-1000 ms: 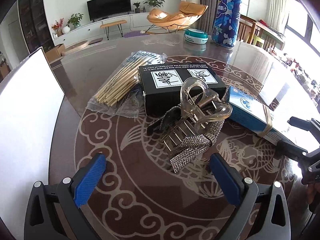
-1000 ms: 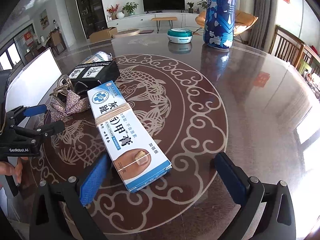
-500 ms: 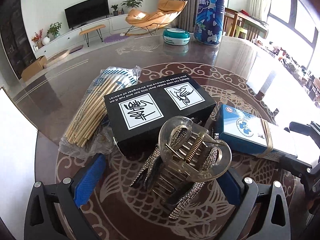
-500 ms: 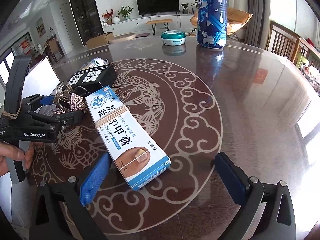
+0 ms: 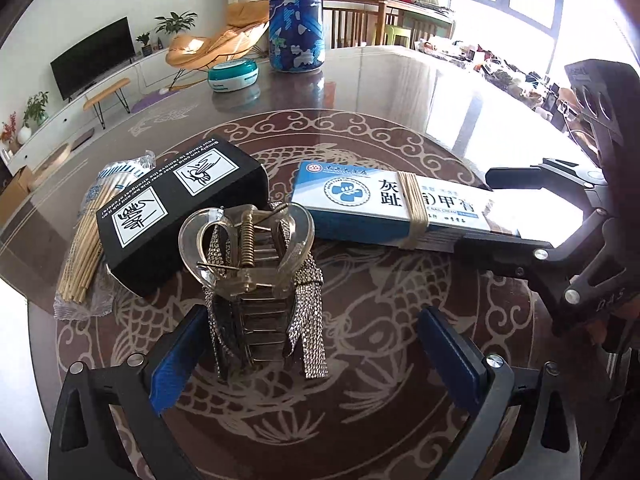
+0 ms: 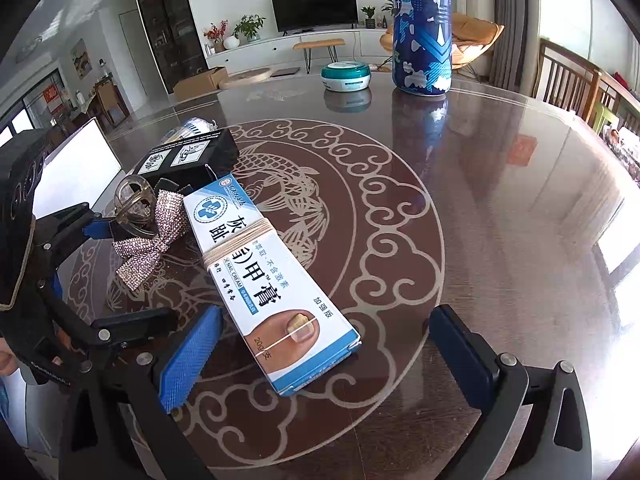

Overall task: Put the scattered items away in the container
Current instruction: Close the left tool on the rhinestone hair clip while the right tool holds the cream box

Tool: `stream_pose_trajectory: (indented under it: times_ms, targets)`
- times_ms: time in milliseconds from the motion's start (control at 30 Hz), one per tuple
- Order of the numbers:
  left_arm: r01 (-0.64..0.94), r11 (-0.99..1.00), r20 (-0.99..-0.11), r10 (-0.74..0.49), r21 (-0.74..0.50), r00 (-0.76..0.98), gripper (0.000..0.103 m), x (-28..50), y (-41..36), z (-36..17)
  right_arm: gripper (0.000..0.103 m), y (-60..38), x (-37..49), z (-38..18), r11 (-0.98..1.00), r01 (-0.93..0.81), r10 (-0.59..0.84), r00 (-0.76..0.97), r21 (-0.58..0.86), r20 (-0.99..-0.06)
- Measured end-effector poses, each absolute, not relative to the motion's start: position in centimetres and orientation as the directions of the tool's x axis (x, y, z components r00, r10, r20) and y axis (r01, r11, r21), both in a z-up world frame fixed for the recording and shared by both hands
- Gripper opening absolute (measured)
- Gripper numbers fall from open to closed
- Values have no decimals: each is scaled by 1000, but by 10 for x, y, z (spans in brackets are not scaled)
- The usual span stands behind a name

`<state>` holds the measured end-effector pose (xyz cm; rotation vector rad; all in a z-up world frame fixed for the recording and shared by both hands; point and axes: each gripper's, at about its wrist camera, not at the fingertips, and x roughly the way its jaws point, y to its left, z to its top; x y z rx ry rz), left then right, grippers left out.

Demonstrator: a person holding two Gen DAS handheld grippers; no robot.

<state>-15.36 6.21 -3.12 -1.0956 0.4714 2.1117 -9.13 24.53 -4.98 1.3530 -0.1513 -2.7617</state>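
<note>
A clear hair claw clip with a rhinestone bow (image 5: pixel 256 280) lies on the table between the fingers of my open left gripper (image 5: pixel 316 360), nearer the left pad (image 5: pixel 176 356). Behind it are a black box (image 5: pixel 180 208) and a bag of wooden sticks (image 5: pixel 92 232). A blue-and-white cream box (image 6: pixel 264 276), bound with rubber bands, has its near end between the fingers of my open right gripper (image 6: pixel 326 360). In the right wrist view the left gripper (image 6: pixel 128 272) straddles the hair clip (image 6: pixel 140 208). The white container (image 6: pixel 76 168) stands at the table's left edge.
A tall blue can (image 6: pixel 422 28) and a round teal tin (image 6: pixel 346 76) stand at the far side of the round brown table (image 6: pixel 500 200). Wooden chairs (image 6: pixel 568 80) stand beyond the right edge. A hand (image 6: pixel 8 360) holds the left gripper.
My left gripper has moved forward and swung right, so the hair clip now lies between its fingers. The right gripper has edged closer around the cream box's end.
</note>
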Motion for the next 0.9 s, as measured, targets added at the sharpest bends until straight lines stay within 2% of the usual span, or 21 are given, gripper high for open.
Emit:
stream_pose_trajectory:
  times_ms: [167, 900]
  targets:
    - [-700, -714, -811, 405, 8, -422, 103, -136, 55, -32, 103, 246, -91, -50, -993, 14, -103, -613, 120, -784]
    - [-541, -841, -814, 305, 13, -495, 103, -174, 65, -34, 103, 244, -91, -50, -994, 18, -95, -609, 105, -788]
